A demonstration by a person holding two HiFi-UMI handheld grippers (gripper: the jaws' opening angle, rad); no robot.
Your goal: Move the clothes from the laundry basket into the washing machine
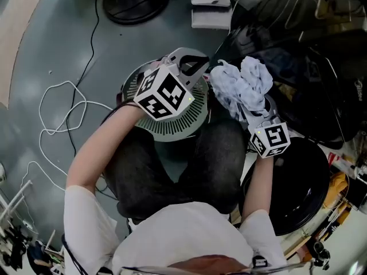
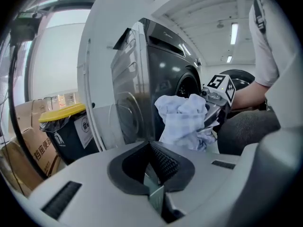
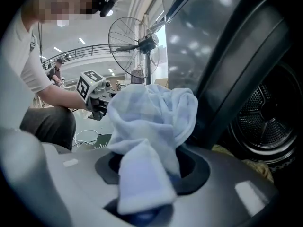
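A crumpled pale blue and white cloth (image 1: 241, 87) hangs in my right gripper (image 1: 248, 114), which is shut on it; in the right gripper view the cloth (image 3: 151, 117) covers the jaws. It is held up beside the dark washing machine (image 1: 321, 79), whose drum (image 3: 270, 122) shows at the right. The left gripper view also shows the cloth (image 2: 182, 119) in front of the washing machine (image 2: 156, 74). My left gripper (image 1: 192, 66) is over the round slatted laundry basket (image 1: 172, 128), its jaws shut with nothing between them (image 2: 151, 160). The basket's inside is hidden.
The machine's round black door (image 1: 301, 182) stands open by the person's right arm. White cables (image 1: 63, 113) loop over the grey floor at left. A fan base (image 1: 135, 2) is at the back. A yellow-lidded bin (image 2: 66, 126) and cardboard boxes (image 2: 28, 145) stand beside the machine.
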